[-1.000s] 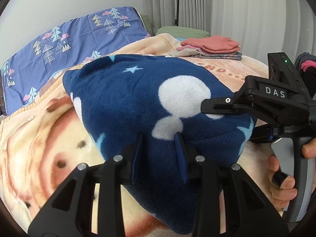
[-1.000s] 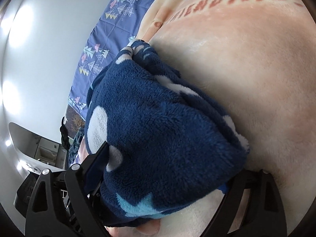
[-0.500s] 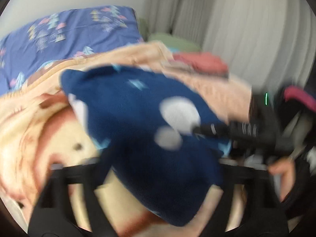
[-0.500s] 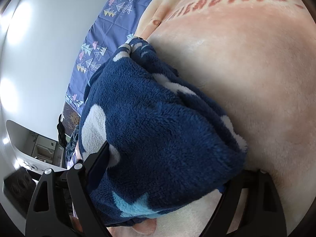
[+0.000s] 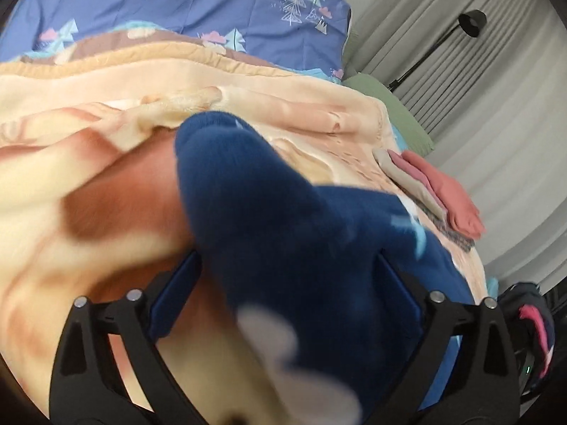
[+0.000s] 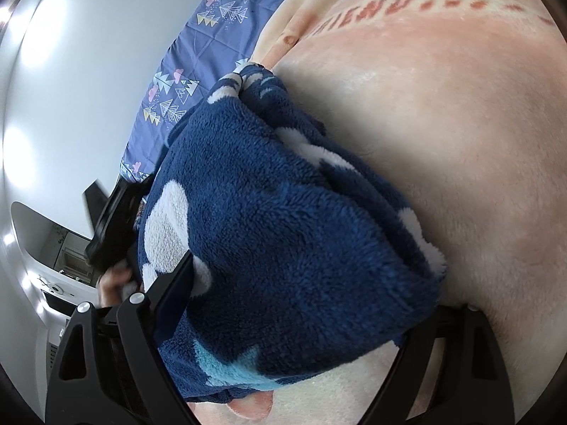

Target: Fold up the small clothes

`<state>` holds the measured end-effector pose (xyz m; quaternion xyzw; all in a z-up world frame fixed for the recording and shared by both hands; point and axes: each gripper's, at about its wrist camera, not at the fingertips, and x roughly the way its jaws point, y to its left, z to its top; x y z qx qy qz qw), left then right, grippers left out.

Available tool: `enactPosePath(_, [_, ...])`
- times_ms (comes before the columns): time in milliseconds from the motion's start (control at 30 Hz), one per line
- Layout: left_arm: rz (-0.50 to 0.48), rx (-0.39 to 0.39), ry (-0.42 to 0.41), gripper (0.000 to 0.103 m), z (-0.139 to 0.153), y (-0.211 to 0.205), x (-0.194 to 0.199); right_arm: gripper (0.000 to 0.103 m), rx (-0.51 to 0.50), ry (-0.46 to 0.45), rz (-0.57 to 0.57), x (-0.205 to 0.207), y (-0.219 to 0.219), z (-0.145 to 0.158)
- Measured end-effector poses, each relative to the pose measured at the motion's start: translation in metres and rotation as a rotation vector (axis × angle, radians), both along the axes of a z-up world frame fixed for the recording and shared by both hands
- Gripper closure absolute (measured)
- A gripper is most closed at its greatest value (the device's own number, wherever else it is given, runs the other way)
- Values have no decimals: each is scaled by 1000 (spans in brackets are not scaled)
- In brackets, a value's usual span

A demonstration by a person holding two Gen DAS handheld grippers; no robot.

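A navy fleece garment (image 5: 283,233) with white blobs and pale blue stars lies folded in a thick bundle on the peach blanket (image 5: 88,124). My left gripper (image 5: 287,262) straddles one end of it. Its jaws are opening, wide apart, and the blue pads (image 5: 173,297) stand beside the cloth without squeezing it. In the right wrist view the same fleece (image 6: 283,233) fills the whole gap of my right gripper (image 6: 312,283). It presses on the left pad (image 6: 177,283) and drapes over the hidden right one. The left gripper (image 6: 106,219) shows there as a blurred black shape beyond the bundle, with a hand under it.
A folded stack topped by a salmon piece (image 5: 450,198) sits at the blanket's far right. A blue tree-print pillow (image 5: 177,7) lies behind, a green one (image 5: 397,109) beside it. Curtains and a black floor lamp (image 5: 471,21) stand past the bed. Dark and pink clothes (image 5: 531,318) lie at lower right.
My left gripper went from nearly shut over the fleece to wide open, swung sideways along the garment and rolled. The right gripper and the bundle in it stayed put.
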<state>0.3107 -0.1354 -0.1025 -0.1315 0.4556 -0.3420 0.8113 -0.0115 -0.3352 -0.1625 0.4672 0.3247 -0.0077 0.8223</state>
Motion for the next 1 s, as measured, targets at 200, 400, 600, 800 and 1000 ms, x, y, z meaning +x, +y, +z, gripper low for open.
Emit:
enactPosePath(200, [-74,-51,3,2,-27,-20,15,10,19,-20,-29,0,0,-2])
enactPosePath(400, [-117,-48,-39,39,-7,-16,0,8,24,-8,-33,1,-1,0])
enactPosePath(600, [-114,11,-171,57,33,-15,-25,46,-14,-56,61,2,-8,39])
enactPosePath(800, [-28,-34,-366,58,109,19,-44,51,-195,-195,182,49,-21,110])
enactPosePath(1000, [121,-39,-518,58,170,77,-33,51,-151,-239,504,166,-29,157])
